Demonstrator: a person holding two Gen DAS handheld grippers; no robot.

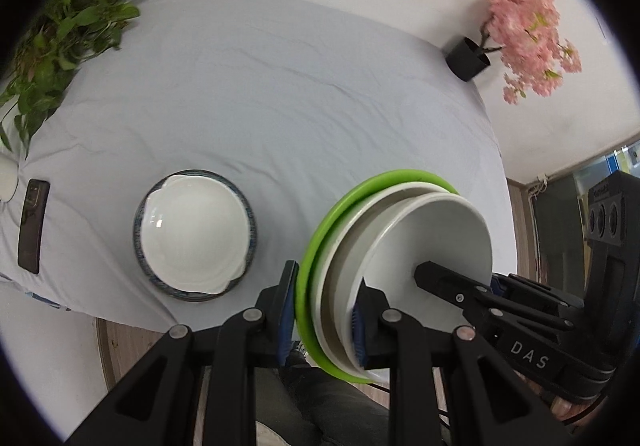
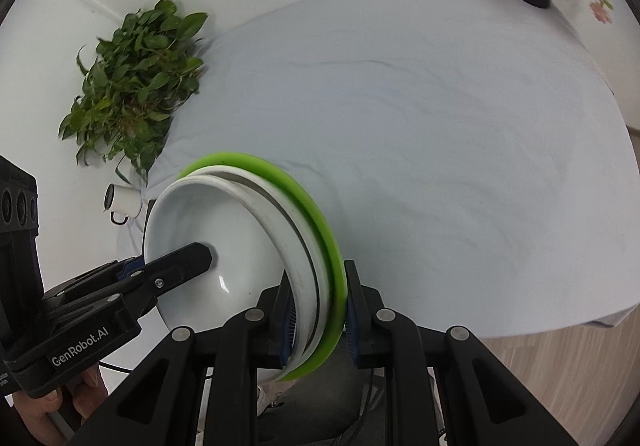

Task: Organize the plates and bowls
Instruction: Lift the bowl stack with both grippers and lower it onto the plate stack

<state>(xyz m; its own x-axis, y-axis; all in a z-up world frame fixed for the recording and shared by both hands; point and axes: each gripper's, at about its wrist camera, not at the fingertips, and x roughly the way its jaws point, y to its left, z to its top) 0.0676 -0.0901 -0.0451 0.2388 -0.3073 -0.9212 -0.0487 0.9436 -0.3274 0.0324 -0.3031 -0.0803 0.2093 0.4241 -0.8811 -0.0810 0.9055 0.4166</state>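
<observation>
Between both sets of pads, a stack [image 1: 384,258] of white bowl, white plate and green plate is clamped by left gripper [image 1: 320,310] and right gripper [image 2: 320,322], lifted above the table [image 2: 440,126]. Judged: carry step; level lowering beside the nested bowls [image 1: 196,234] is required.

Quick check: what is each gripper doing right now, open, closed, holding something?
Left gripper: closed on the rim of the stack of plates, green plate outermost.
Right gripper: closed on the opposite rim of the same stack.
</observation>
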